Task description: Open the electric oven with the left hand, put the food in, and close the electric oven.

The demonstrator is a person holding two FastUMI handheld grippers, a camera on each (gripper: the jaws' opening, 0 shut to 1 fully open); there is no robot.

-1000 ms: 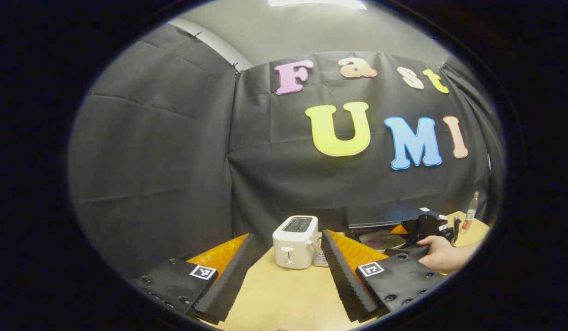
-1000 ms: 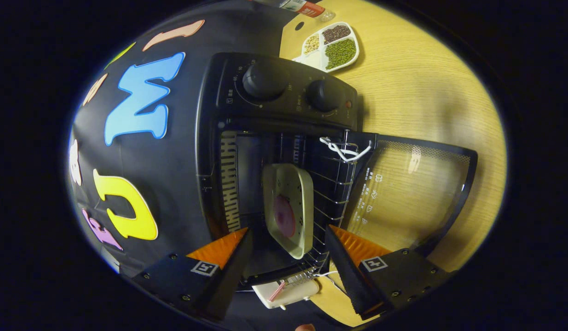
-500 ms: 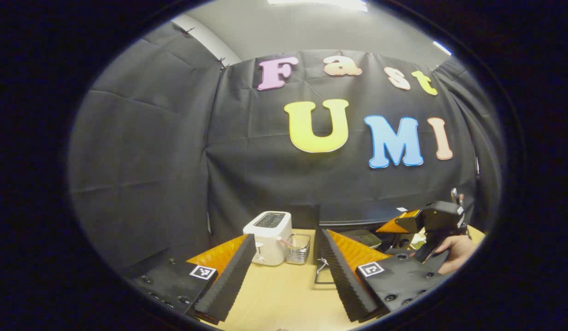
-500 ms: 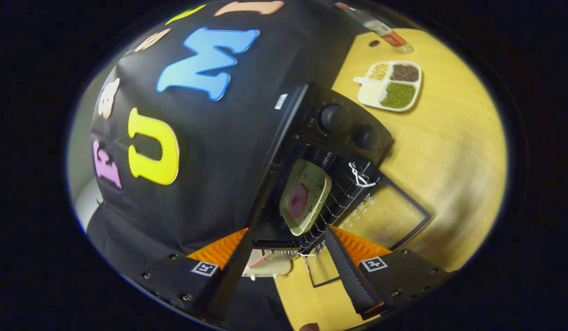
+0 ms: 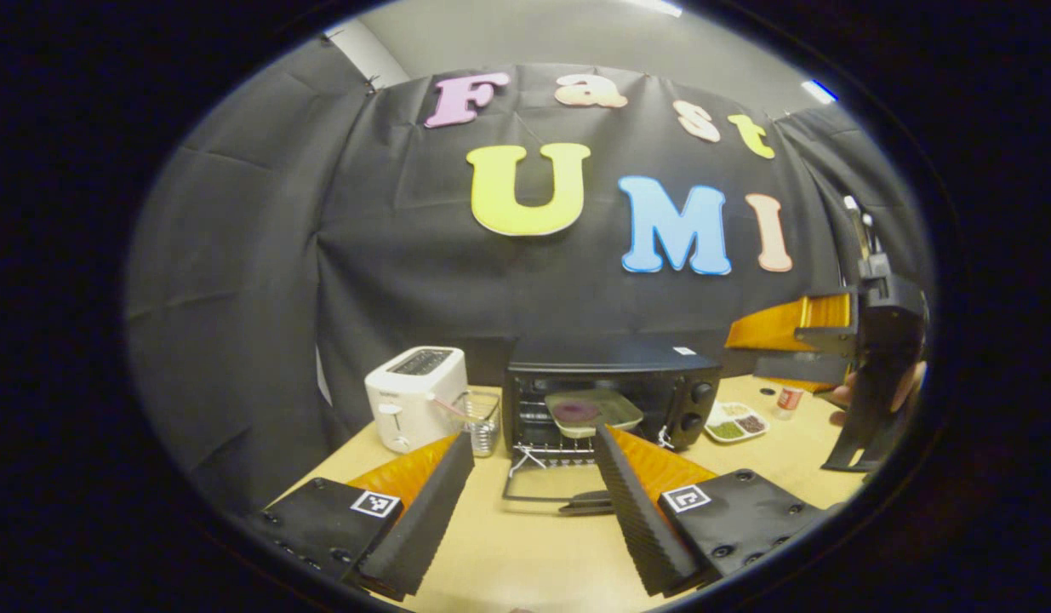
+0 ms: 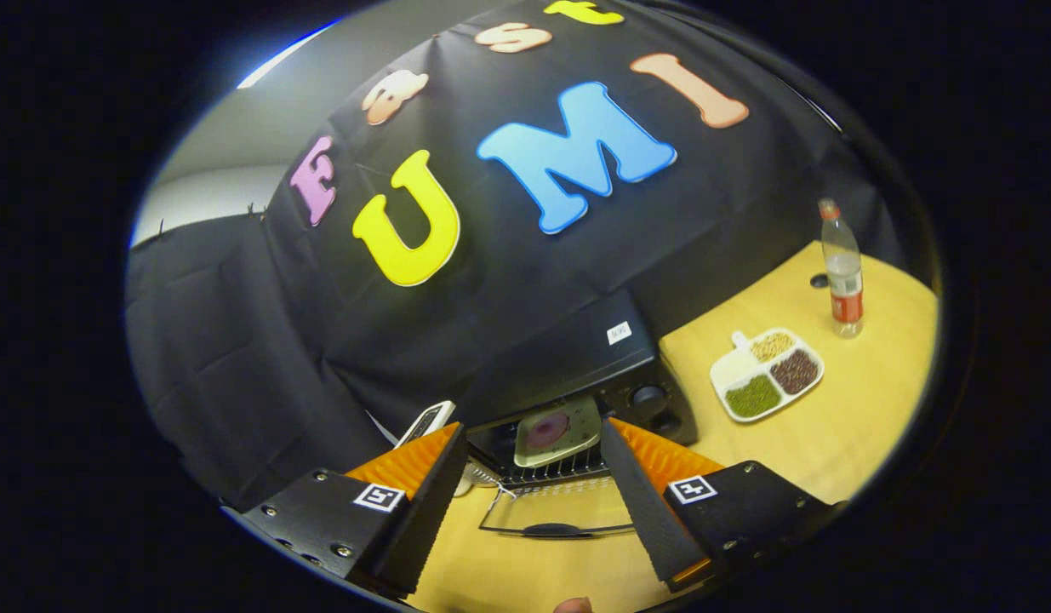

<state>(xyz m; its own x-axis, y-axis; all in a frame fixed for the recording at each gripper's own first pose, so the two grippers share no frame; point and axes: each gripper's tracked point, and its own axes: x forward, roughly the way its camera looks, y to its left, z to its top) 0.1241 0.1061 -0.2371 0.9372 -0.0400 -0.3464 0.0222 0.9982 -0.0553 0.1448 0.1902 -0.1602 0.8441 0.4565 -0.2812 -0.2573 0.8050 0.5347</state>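
Both grippers, left gripper (image 5: 525, 502) and right gripper (image 6: 534, 498), being held spread, empty; plate of food (image 5: 593, 410) being left on rack inside electric oven (image 5: 610, 392) at table's (image 5: 534, 553) back edge; door (image 5: 551, 489) lying down, awaiting closing.

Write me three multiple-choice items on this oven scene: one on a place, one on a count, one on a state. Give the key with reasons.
1. Where does the toaster stand in the left gripper view?
A. On top of the oven
B. Left of the oven, on the table
C. Beside the bottle

2. How many compartments of the divided dish hold beans or grains?
A. One
B. Five
C. Three

3. What is the state of the oven door?
A. Folded down open
B. Shut
C. Taken off

Key: 1 B, the toaster stands left of the oven, a wire basket between them. 2 C, green, dark and pale fillings show. 3 A, the door lies flat in front, and the plate of food sits on the rack inside.
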